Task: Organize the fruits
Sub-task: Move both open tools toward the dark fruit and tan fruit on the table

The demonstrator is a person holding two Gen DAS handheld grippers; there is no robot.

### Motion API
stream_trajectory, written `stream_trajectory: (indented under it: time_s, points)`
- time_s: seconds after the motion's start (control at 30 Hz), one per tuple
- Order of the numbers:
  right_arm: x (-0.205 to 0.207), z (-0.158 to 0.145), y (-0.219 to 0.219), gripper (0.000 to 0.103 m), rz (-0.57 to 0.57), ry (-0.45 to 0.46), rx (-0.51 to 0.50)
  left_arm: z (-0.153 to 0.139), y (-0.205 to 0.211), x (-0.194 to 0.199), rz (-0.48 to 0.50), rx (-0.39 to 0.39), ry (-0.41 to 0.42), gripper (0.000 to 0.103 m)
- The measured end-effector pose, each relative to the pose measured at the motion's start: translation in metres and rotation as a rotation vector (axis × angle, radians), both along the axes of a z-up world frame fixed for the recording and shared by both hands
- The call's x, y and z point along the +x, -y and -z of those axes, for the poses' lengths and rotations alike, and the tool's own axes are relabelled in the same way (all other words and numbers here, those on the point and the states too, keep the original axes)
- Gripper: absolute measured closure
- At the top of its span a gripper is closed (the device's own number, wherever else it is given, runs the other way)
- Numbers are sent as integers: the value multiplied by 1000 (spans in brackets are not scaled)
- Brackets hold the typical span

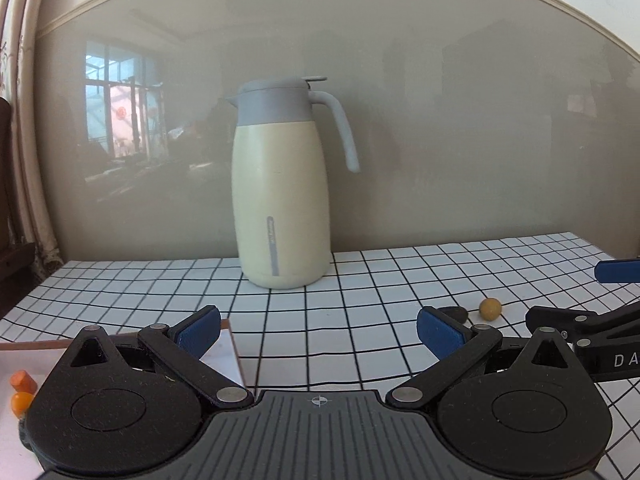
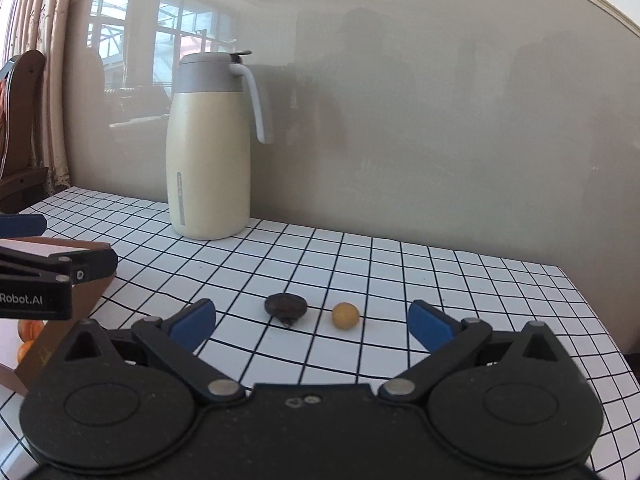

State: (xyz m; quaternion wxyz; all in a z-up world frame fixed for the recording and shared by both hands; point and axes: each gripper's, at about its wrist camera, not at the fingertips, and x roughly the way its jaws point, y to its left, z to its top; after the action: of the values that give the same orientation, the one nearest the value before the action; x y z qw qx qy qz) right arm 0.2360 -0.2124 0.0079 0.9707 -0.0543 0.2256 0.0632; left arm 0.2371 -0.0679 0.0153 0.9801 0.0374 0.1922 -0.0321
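Note:
A small yellow round fruit (image 2: 345,315) and a dark wrinkled fruit (image 2: 286,305) lie side by side on the checked tablecloth, just ahead of my right gripper (image 2: 312,322), which is open and empty. Both fruits also show in the left wrist view, the yellow one (image 1: 490,309) and the dark one (image 1: 456,313) at the right. My left gripper (image 1: 319,334) is open and empty, beside a wooden-edged box (image 1: 226,344). Small orange fruits (image 1: 21,392) lie in that box; they also show in the right wrist view (image 2: 29,330).
A cream and grey thermos jug (image 2: 210,148) stands at the back of the table near the wall; it also shows in the left wrist view (image 1: 282,188). The checked tablecloth (image 2: 400,280) ends at the right edge. A wooden chair (image 2: 20,120) stands far left.

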Motion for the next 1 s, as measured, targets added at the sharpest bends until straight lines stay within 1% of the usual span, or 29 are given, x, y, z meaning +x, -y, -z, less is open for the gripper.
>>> stream_trajectory:
  time_s: [0.07, 0.23, 0.37, 0.43, 0.47, 0.57, 0.6, 0.67, 0.7, 0.73, 0.77, 0.8, 0.83, 0.87, 0.9, 0.93, 1.0]
  points:
    - [0, 3, 9, 6, 4, -10, 12, 3, 8, 2, 9, -10, -11, 0]
    - [5, 13, 31, 6, 26, -39, 49, 16, 34, 7, 55, 34, -25, 0]
    - [16, 21, 42, 7, 51, -48, 65, 26, 55, 20, 99, 42, -53, 0]
    - [24, 25, 46, 7, 72, -48, 59, 29, 61, 25, 106, 48, -46, 0]
    - [29, 26, 47, 9, 75, -52, 55, 30, 63, 28, 107, 50, -51, 0]
    - [41, 34, 47, 22, 73, -74, 39, 36, 65, 41, 101, 29, -62, 0]
    - [45, 37, 46, 29, 68, -87, 29, 39, 65, 46, 100, 24, -73, 0]
    - [54, 44, 45, 31, 66, -98, 34, 45, 67, 52, 99, 24, -86, 1]
    - [58, 48, 44, 34, 58, -111, 37, 49, 68, 56, 98, 29, -98, 3]
    - [62, 52, 44, 41, 53, -126, 34, 52, 68, 60, 96, 33, -110, 10]
    - [66, 55, 45, 42, 53, -129, 39, 54, 67, 63, 91, 31, -120, 13]
    - [70, 58, 45, 43, 50, -135, 54, 56, 66, 67, 87, 20, -128, 13]
    - [74, 62, 45, 47, 42, -148, 62, 57, 65, 69, 81, 12, -129, 13]
    - [77, 65, 45, 48, 42, -152, 64, 57, 64, 72, 76, 7, -126, 13]
    - [81, 67, 44, 47, 43, -154, 71, 58, 64, 74, 73, 7, -125, 12]
    - [85, 68, 43, 48, 39, -171, 75, 58, 64, 77, 69, 6, -128, 13]
    - [89, 67, 40, 46, 39, -149, 70, 60, 62, 82, 59, -12, -133, 13]
